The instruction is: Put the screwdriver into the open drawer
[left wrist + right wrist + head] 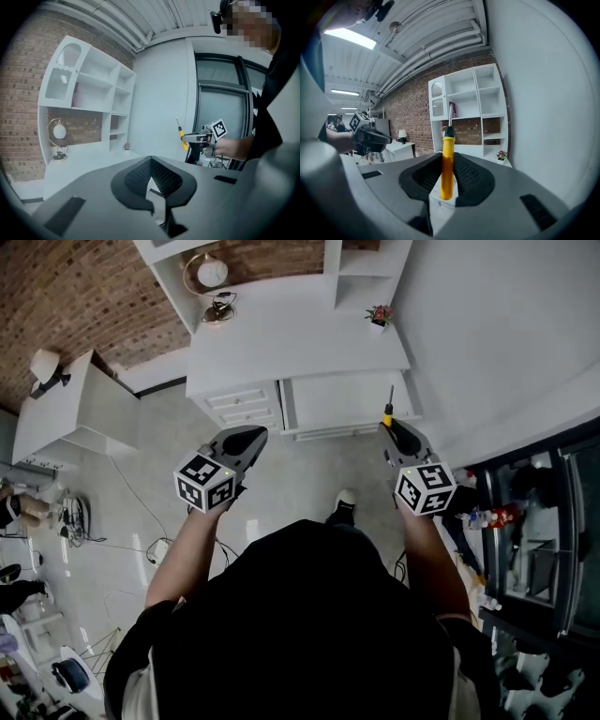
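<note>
My right gripper (389, 427) is shut on the screwdriver (387, 412), which has a yellow handle and a thin metal shaft. In the right gripper view the screwdriver (447, 164) stands upright between the black pads (466, 176), shaft pointing up. It is held in the air in front of the white desk (281, 334), over a wide white drawer front (342, 401); I cannot tell how far that drawer is out. My left gripper (255, 434) hovers shut and empty near the small drawer stack (246, 405). In the left gripper view the screwdriver (180, 136) shows across the room.
On the desk stand a round clock (211, 273) and a small potted plant (379, 315), with white shelves (466, 103) above. A second white table (66, 409) with a lamp (42, 367) is at the left. Dark glass doors (553, 521) line the right. Cables (75, 521) lie on the floor.
</note>
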